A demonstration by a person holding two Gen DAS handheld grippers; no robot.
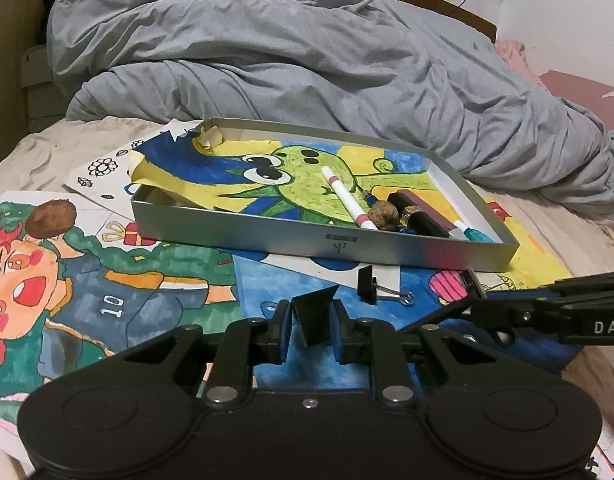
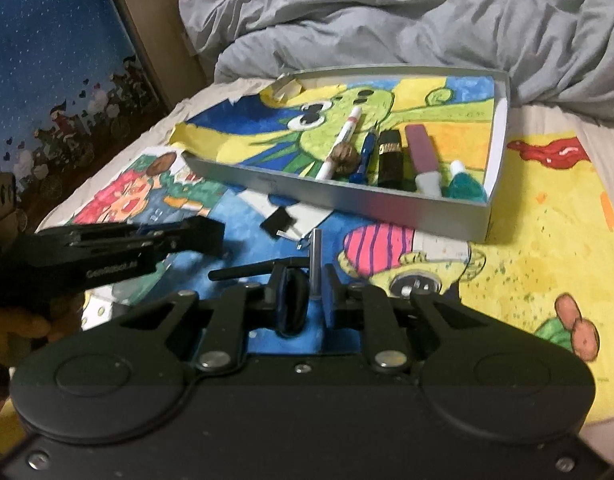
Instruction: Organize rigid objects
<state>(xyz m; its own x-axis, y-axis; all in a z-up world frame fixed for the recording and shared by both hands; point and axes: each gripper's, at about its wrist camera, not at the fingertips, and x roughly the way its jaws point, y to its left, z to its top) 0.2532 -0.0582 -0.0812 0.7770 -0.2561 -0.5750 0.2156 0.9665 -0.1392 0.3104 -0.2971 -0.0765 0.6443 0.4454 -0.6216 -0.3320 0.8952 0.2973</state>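
right now both hands are mid-way through collecting loose items from the bed into the shallow silver cardboard tray (image 1: pixel 387 246), which sits on children's drawings (image 1: pixel 87 288) spread over the bed, just in front of a rumpled grey duvet (image 1: pixel 267 48). the left hand-held gripper (image 1: pixel 313 320) is clenched on a small black binder clip (image 1: pixel 313 314), held above a blue painting. the right hand-held gripper (image 2: pixel 307 300) grips a dark rounded object with a thin metal pin (image 2: pixel 316 264) standing up between its pads; what exactly it is i cannot tell, since that view is blurred. a second black binder clip with wire handles (image 1: pixel 373 286) lies on the drawings just beside the tray's near wall, not yet picked up. already in the tray, near its right end: a white marker pen (image 1: pixel 347 198), a walnut (image 1: pixel 383 214), a blue pen, a black and gold tube (image 1: pixel 417 216), a maroon block and a teal-tipped piece. next, i judge, each held item must be carried over the near wall and released onto a bare part of the tray floor.
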